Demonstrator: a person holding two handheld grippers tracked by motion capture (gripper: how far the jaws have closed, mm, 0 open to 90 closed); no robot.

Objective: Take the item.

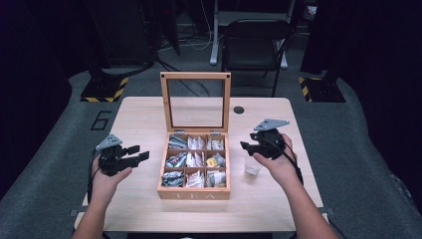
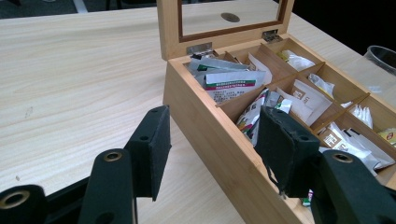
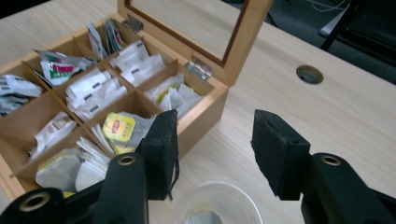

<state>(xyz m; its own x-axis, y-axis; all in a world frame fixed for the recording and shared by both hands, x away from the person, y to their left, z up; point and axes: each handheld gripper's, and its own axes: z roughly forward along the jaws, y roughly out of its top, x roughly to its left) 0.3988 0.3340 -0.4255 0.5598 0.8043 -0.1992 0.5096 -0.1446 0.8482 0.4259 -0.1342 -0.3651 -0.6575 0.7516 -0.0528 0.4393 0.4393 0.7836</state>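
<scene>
Tea box (image 1: 194, 191) of light wood sits in the middle of a pale wooden table (image 1: 144, 117), its glass-paned lid (image 1: 195, 102) standing upright at the far side. Inside, wooden dividers make nine compartments in three rows of three, each holding tea bags (image 1: 195, 159) in paper or foil wrappers; a yellow-labelled tea bag (image 3: 119, 127) lies in the middle compartment of the box's right column. The word TEA is on the front wall.

Left of the box, well apart from it in the high view, the person's left hand holds the left gripper (image 1: 135, 153), pointed toward the box. Its jaws stand apart with nothing between them; in the left gripper view they frame the box's near left corner.

Right of the box, the right hand holds the right gripper (image 1: 247, 146) raised above the table. Its jaws are also parted and hold nothing.

Just beside the box's right wall, beneath that gripper, stands a small clear plastic cup (image 1: 252, 167) with something pale inside that is too small to identify
</scene>
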